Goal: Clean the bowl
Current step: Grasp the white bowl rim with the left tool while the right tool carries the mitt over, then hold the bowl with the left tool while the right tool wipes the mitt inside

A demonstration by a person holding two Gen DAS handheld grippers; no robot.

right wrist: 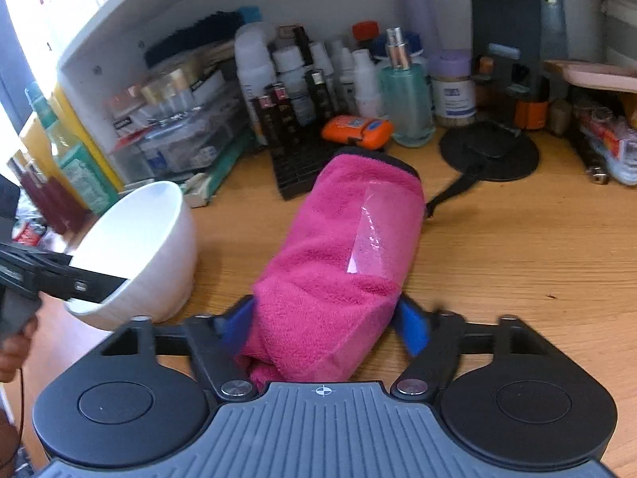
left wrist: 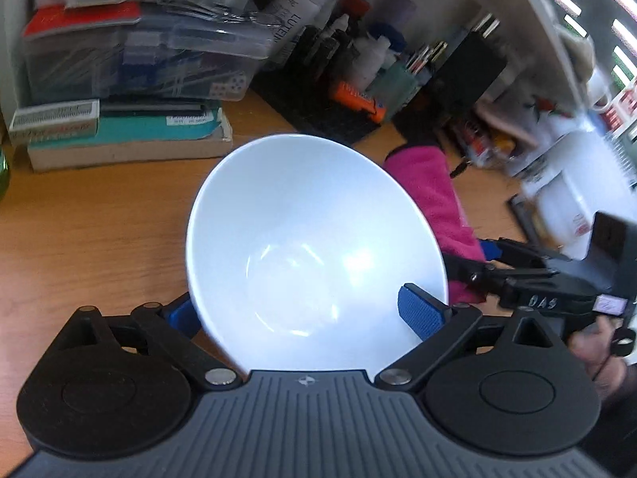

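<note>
Two claws are at work on the wooden surface (right wrist: 517,247). The left claw (left wrist: 302,314) pinches the near wall of the white bowl (left wrist: 314,235), one blue pad inside and one outside, tipping it so its mouth faces the camera. Just right of the bowl, the right claw (right wrist: 324,320) is closed on the near end of a rolled pink towel (right wrist: 342,247), whose far end lies on the surface.

Risk, as I judge it: the glazed rim could slip from that narrow pinch once wiping pressure lands, or the loose towel roll could sag free. Both tools point forward, roughly level, toward the bottles behind the bowl.
</note>
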